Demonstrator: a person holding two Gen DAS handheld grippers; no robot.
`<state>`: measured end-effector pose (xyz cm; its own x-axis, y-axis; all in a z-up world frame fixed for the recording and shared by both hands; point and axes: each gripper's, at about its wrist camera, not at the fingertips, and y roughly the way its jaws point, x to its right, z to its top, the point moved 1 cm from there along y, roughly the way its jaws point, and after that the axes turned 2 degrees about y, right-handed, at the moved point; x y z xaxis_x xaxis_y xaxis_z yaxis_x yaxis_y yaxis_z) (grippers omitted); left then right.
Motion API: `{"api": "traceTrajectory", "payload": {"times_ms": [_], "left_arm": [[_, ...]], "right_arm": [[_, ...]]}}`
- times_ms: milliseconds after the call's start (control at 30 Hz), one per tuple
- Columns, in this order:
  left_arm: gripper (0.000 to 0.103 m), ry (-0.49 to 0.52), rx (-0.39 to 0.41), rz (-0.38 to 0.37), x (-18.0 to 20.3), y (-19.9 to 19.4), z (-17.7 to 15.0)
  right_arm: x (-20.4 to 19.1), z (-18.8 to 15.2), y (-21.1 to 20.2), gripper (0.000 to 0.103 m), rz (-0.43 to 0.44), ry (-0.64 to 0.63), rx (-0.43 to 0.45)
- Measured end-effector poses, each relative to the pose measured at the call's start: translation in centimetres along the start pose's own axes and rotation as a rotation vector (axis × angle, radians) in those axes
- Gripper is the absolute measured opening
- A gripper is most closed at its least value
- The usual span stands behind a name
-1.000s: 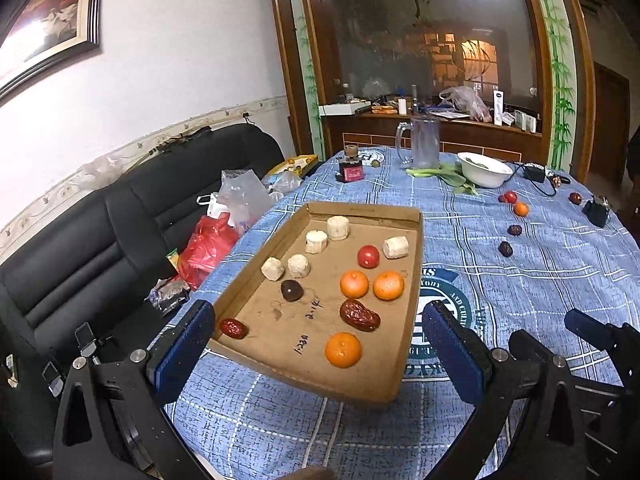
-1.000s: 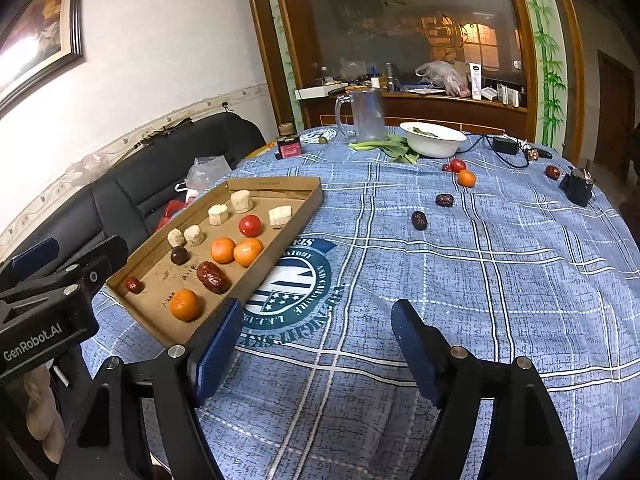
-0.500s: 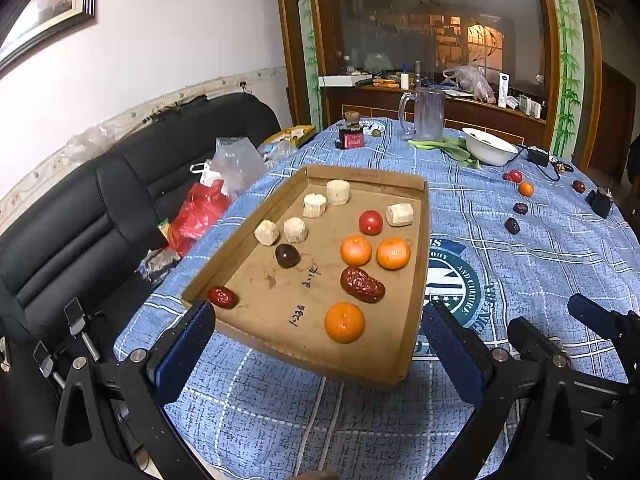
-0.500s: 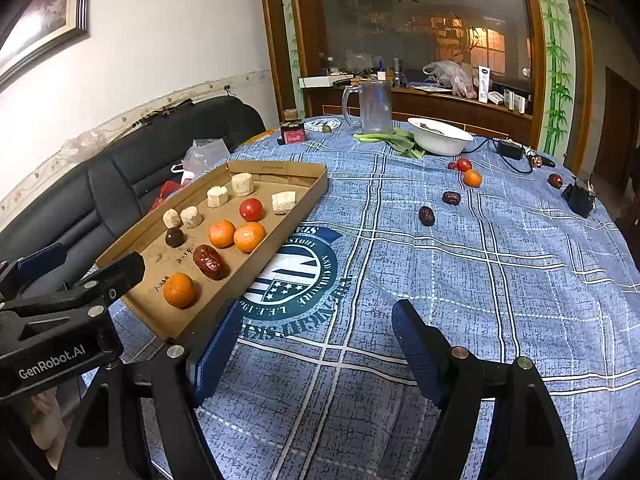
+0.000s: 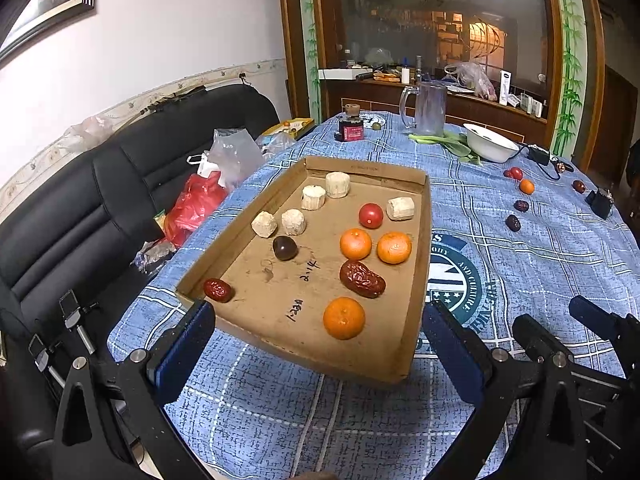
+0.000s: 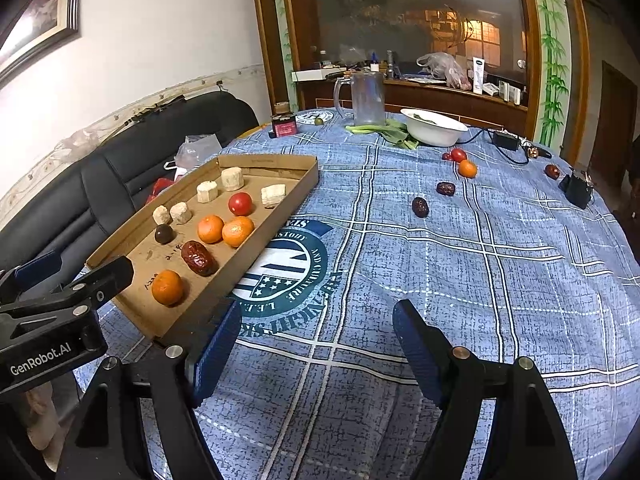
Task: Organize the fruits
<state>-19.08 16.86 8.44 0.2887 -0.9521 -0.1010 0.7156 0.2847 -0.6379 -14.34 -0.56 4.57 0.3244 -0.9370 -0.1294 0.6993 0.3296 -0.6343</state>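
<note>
**Loose fruit far from the box, both grippers empty**

Nearest, the left gripper (image 5: 316,344) is seen with fingers (image 5: 452,344) spread around the near end of the cardboard box (image 5: 420,276), nothing grasped. Beside the box, the right gripper (image 6: 308,344) is held released over the counter (image 6: 460,280). Inside the box, oranges (image 5: 344,318), dates, a tomato and pale chunks are already laid. Well beyond the box, a date (image 6: 420,207) and a small orange (image 6: 467,168) remain loose. A round fruit could be nudged and rolled off the counter if approached off-centre.
</note>
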Motion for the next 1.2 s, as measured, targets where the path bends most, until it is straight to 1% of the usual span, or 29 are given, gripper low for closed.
{"api": "traceTrajectory", "payload": {"times_ms": [300, 633, 1200], "left_arm": [[0.103, -0.004, -0.016, 0.0, -0.2, 0.6, -0.2], [0.103, -0.053, -0.081, 0.003, -1.2, 2.5, -0.7], [0.103, -0.042, -0.094, 0.031, -1.3, 3.1, -1.1]], "right_arm": [[0.1, -0.1, 0.0, 0.082, 0.0, -0.001, -0.004], [0.1, -0.2, 0.2, 0.082, 0.001, -0.004, -0.005], [-0.1, -0.2, 0.2, 0.082, 0.002, 0.001, -0.003]]}}
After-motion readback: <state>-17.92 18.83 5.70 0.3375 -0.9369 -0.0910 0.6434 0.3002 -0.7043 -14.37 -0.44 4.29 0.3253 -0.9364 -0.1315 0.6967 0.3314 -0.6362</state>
